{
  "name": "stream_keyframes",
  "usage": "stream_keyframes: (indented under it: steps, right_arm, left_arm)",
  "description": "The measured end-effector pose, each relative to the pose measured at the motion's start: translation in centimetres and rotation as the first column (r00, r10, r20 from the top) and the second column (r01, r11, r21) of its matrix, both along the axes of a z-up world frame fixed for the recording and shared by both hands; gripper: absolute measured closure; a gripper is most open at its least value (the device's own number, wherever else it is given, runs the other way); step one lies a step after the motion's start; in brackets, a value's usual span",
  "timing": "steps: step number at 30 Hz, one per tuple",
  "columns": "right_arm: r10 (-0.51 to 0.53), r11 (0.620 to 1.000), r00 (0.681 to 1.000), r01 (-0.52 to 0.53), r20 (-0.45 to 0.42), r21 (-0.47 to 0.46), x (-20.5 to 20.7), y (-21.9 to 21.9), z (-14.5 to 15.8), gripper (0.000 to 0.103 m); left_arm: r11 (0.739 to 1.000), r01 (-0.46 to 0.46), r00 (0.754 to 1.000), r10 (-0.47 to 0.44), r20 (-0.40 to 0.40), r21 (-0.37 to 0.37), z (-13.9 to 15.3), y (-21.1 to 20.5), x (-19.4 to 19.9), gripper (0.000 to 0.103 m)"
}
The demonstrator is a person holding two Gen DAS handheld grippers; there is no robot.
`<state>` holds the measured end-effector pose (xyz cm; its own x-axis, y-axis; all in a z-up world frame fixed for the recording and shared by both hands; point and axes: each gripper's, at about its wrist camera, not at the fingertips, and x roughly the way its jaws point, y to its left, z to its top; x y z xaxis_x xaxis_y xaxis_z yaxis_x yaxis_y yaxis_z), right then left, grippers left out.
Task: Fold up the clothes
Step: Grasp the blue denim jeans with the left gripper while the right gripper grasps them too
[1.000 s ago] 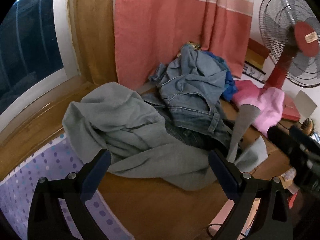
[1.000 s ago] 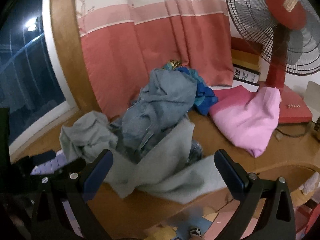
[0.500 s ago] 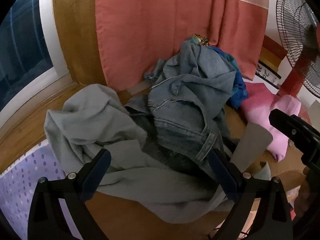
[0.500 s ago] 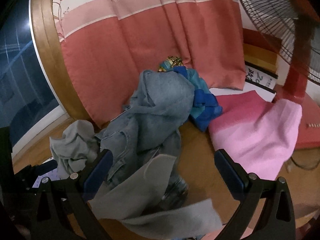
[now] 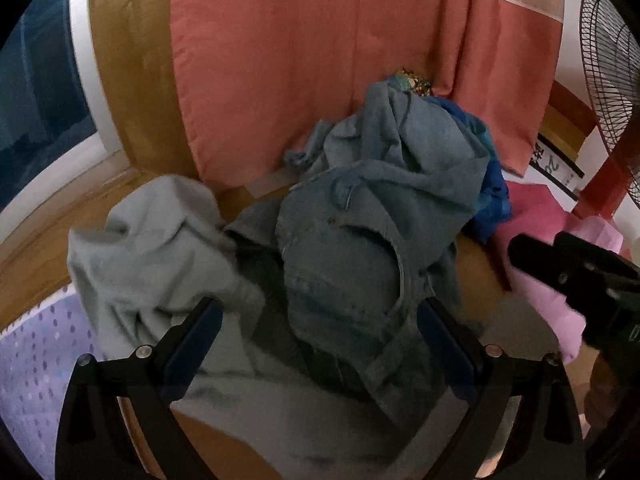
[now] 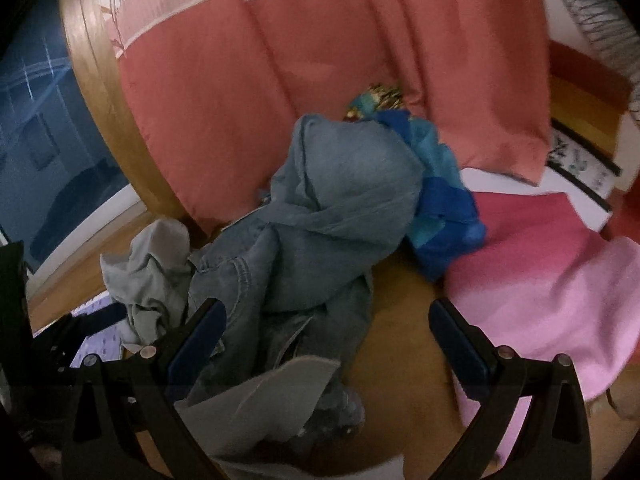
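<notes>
A heap of clothes lies on a wooden surface in front of a red curtain. Blue denim jeans [image 5: 360, 240] [image 6: 320, 216] sit crumpled in its middle. A pale grey garment [image 5: 152, 248] [image 6: 152, 272] spreads to their left and under them. Behind lies a blue cloth [image 5: 492, 188] [image 6: 444, 208], and a pink garment [image 5: 544, 280] [image 6: 552, 280] lies to the right. My left gripper [image 5: 320, 344] is open, its fingers straddling the jeans and grey garment. My right gripper [image 6: 326, 340] is open just above the jeans' lower end and a grey flap [image 6: 272, 392], holding nothing.
The red curtain [image 5: 340, 60] hangs right behind the heap, beside a wooden window frame [image 5: 128, 60]. A red standing fan [image 5: 608, 92] is at the far right. A purple dotted sheet [image 5: 36, 352] lies at the lower left. The right gripper's black body [image 5: 572, 276] shows in the left view.
Both grippers have moved forward and lower toward the heap, so the jeans fill more of each view. The clothes themselves lie as before, and both grippers stay open.
</notes>
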<state>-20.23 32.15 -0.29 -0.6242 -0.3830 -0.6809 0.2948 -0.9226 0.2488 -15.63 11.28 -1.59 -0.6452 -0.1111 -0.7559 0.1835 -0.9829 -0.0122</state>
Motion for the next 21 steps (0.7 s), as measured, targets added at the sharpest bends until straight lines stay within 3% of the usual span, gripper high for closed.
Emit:
stream_keyframes:
  steps: [3, 6, 9, 14, 18, 21]
  right_arm:
    - [0.036, 0.999, 0.999, -0.036, 0.026, -0.013, -1.9, -0.4, -0.7, 0.000]
    - [0.059, 0.998, 0.996, -0.057, 0.067, -0.036, -3.9, -0.8, -1.8, 0.000]
    - [0.058, 0.996, 0.989, -0.049, 0.136, -0.068, -6.2, -1.2, -3.3, 0.000]
    - [0.050, 0.993, 0.965, -0.019, 0.258, -0.120, -10.0, -1.7, -6.1, 0.000]
    - [0.049, 0.992, 0.941, -0.007, 0.334, -0.127, -12.0, -2.3, -8.3, 0.001]
    - [0.062, 0.989, 0.926, -0.008, 0.373, -0.146, -12.9, -2.6, -10.0, 0.008]
  left_arm:
    - [1.000, 0.007, 1.000, -0.007, -0.012, -0.018, -0.1, 0.0, -1.4, 0.003]
    - [0.999, 0.029, 1.000, -0.029, -0.007, 0.023, -0.1, 0.0, -2.0, 0.003]
    - [0.995, 0.074, 0.997, -0.074, 0.001, 0.060, -0.3, 0.7, -2.4, 0.003]
    - [0.991, 0.130, 0.990, -0.132, 0.054, 0.035, -1.8, 2.6, -3.8, 0.003]
    - [0.998, 0.055, 0.986, -0.047, 0.158, -0.044, -5.3, 2.4, -5.5, 0.006]
    - [1.000, 0.031, 0.986, -0.031, 0.166, 0.004, -6.5, 1.3, -5.6, 0.006]
